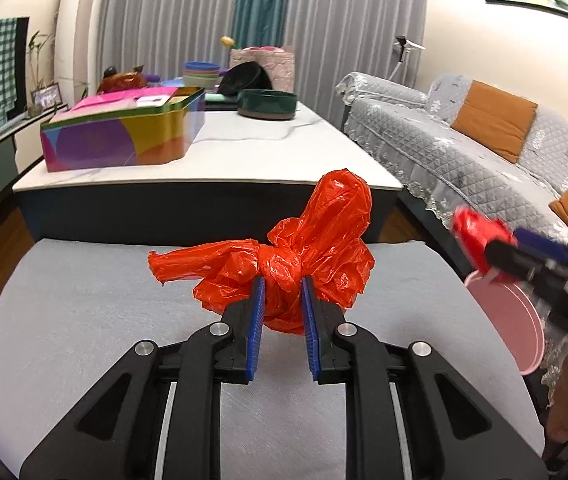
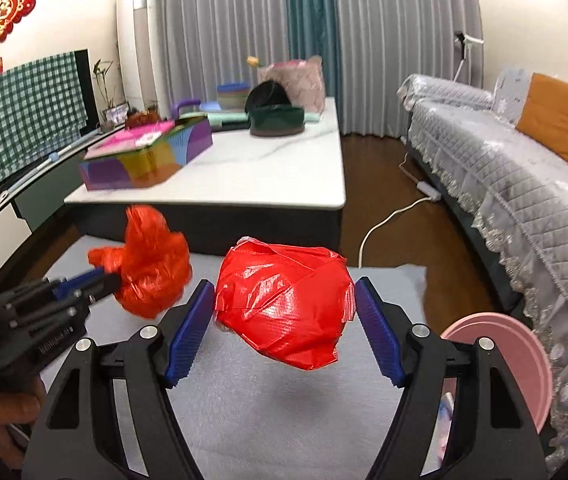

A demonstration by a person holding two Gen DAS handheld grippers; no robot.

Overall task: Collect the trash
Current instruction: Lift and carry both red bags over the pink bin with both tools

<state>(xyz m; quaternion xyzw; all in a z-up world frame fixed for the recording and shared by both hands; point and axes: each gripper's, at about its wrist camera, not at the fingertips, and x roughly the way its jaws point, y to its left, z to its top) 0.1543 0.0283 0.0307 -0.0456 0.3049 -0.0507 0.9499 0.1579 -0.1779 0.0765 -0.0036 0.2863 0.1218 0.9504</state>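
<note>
My left gripper (image 1: pixel 282 284) is shut on a knotted orange-red plastic bag (image 1: pixel 312 248) and holds it over the grey mat (image 1: pixel 84 320). The same bag (image 2: pixel 152 268) and the left gripper (image 2: pixel 100 278) show at the left of the right wrist view. My right gripper (image 2: pixel 284 292) is shut on a red taped ball of trash (image 2: pixel 284 304), held above the mat (image 2: pixel 268 408). In the left wrist view the right gripper (image 1: pixel 492 256) with the red ball (image 1: pixel 478 234) is at the right, above a pink bin (image 1: pixel 512 324).
The pink bin (image 2: pixel 516 364) stands at the mat's right edge beside the grey sofa (image 2: pixel 524 184). A low white table (image 1: pixel 220 152) lies ahead with a colourful tin box (image 1: pixel 120 136), a dark green bowl (image 1: pixel 268 102) and other items. A white cable (image 2: pixel 384 220) runs on the wooden floor.
</note>
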